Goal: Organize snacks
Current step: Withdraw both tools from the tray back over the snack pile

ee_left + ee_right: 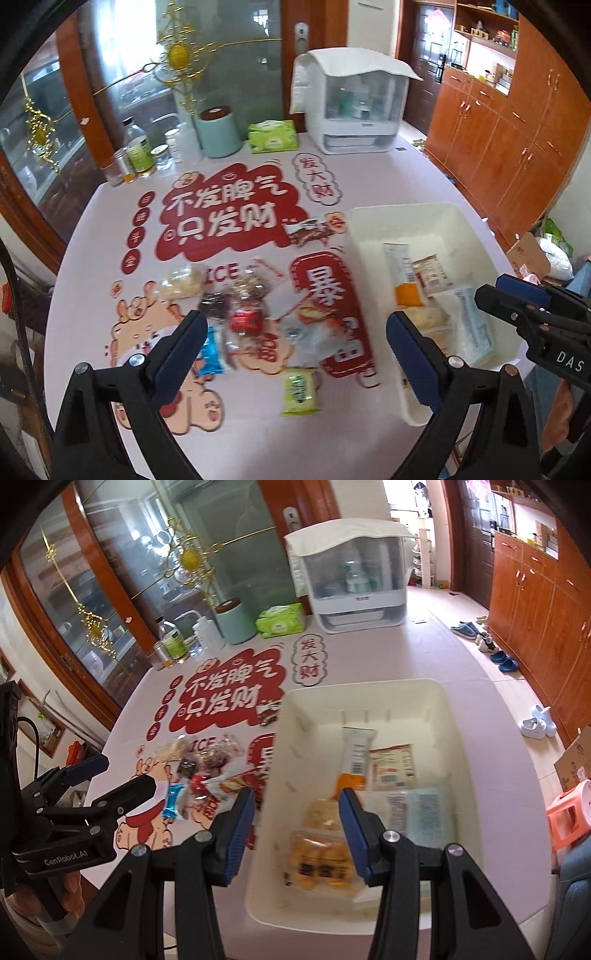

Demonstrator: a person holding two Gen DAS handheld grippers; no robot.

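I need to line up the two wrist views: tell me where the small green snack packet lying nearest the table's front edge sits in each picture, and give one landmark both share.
Left wrist view: the green snack packet lies low and centre, between the open fingers, left of the white bin.
Right wrist view: not visible; the gripper blocks that stretch of table.
Shared landmark: the mint canister at the table's far end.

Loose snack pkts (243, 317) heaped on table, left of cream bin (436, 709) w/ several pkts inside
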